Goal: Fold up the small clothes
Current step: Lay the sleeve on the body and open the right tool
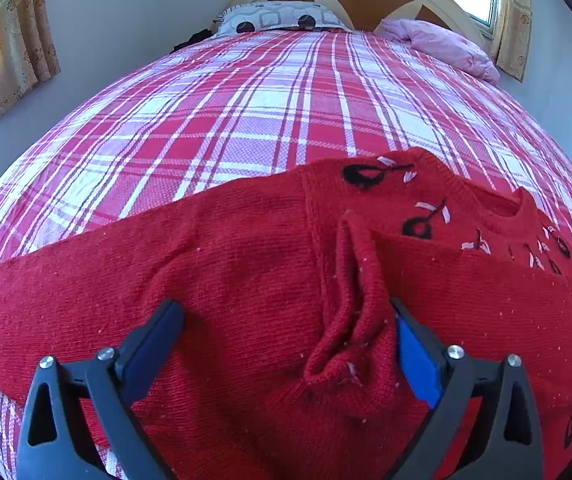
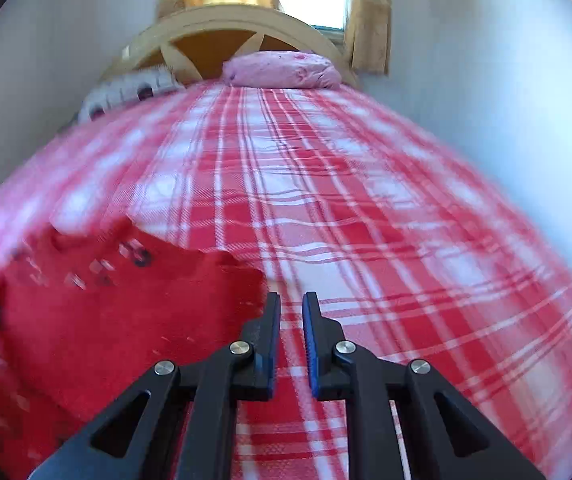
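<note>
my left gripper (image 1: 286, 312) hangs spread wide over the red sweater (image 1: 245, 280) lying on the near end of the plaid bedspread (image 1: 245, 112), a raised fold between its fingers, while my right gripper (image 2: 292, 300) is drawn nearly together on nothing, just right of the sweater's edge.

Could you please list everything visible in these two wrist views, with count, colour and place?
Sweater: one, red knit with black and white motifs near the neck, spread across the near part of the bed, a raised fold in it.
Bedspread: one, red, pink and white plaid, covering the bed.
Pillows: two at the head; patterned grey one, pink one.
Headboard: one, cream arch with brown panels.
Curtains: tan, at the windows.
Walls: pale.
Left gripper: black with blue pads, jaws wide open over the sweater's fold.
Right gripper: jaws nearly shut, holding nothing, above bedspread.
</note>
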Available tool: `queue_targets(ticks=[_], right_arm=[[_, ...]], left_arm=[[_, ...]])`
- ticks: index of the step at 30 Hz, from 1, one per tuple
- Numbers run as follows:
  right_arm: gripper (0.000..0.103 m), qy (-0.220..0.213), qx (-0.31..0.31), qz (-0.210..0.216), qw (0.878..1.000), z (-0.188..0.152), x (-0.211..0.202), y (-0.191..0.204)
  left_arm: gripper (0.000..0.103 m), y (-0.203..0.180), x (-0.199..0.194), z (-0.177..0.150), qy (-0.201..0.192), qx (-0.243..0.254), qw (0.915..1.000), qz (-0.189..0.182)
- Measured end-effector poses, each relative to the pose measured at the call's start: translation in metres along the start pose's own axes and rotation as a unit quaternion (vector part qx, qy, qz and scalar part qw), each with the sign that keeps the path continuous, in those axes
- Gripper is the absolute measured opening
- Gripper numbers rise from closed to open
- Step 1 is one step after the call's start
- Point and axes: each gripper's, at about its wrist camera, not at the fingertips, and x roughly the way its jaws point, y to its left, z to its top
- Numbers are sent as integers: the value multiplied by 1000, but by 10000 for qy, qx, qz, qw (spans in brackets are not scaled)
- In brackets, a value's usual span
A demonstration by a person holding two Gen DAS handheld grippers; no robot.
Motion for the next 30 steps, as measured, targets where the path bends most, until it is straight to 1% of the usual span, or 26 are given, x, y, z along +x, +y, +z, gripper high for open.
queue_targets(ticks=[2, 5, 6, 7, 8, 9, 10, 12, 15, 16, 17, 18, 19, 20, 22, 24, 26, 28, 29, 30], right_arm=[[11, 73, 122, 346, 9993, 1, 2, 2], [12, 303, 14, 506, 9983, 1, 24, 14], [12, 494, -19, 495, 9976, -2, 40, 15], [14, 768, -64, 312, 9965, -8, 61, 14], [15, 951, -117, 179, 9952, -12, 75, 14], [15, 704, -196, 168, 9972, -13, 77, 14], [17, 662, -241, 109, 9975, -12, 78, 15], [17, 684, -342, -36, 9971, -11, 81, 18], [19, 673, -578, -376, 9953, -7, 75, 26], [19, 536, -637, -611, 9947, -3, 65, 27], [19, 338, -671, -714, 9946, -1, 51, 27], [20, 145, -664, -668, 9955, 1, 33, 29], [29, 47, -608, -473, 9970, 2, 19, 33], [51, 74, -572, -289, 9979, 1, 11, 35], [73, 215, -567, 265, 9978, -2, -1, 53], [73, 346, -633, 542, 9959, -11, -2, 72], [73, 608, -684, 722, 9932, -26, 9, 88], [73, 850, -724, 675, 9914, -42, 24, 98], [73, 899, -829, 534, 9911, -53, 32, 101], [73, 776, -985, 417, 9912, -58, 32, 104]], left_arm=[[103, 1, 1, 0, 14, -17, 10000, 13], [103, 0, 1, 0, 16, -22, 10000, 33], [103, 1, 1, 0, 16, -23, 10000, 31], [103, 1, 1, 0, 19, -26, 10000, 27], [103, 1, 1, 0, 19, -26, 10000, 28], [103, 0, 1, 0, 19, -24, 10000, 34], [103, 0, 1, 0, 19, -21, 10000, 36], [103, 0, 1, 0, 18, -18, 10000, 45], [103, 0, 1, 0, 20, -18, 10000, 48], [103, 0, 2, 0, 21, -15, 10000, 53], [103, 1, 2, 0, 19, -14, 10000, 54], [103, 1, 2, 0, 20, -17, 10000, 52], [103, 1, 2, 0, 20, -20, 10000, 47], [103, 1, 2, 0, 21, -22, 10000, 45], [103, 1, 2, 0, 21, -13, 10000, 57], [103, 1, 2, 0, 20, -10, 10000, 67], [103, 1, 2, 0, 29, -32, 10000, 38], [103, 3, 0, 1, 71, -60, 10000, -30], [103, 5, -2, 1, 111, -49, 9999, -107], [101, 9, -9, 2, 123, -30, 9997, -211]])
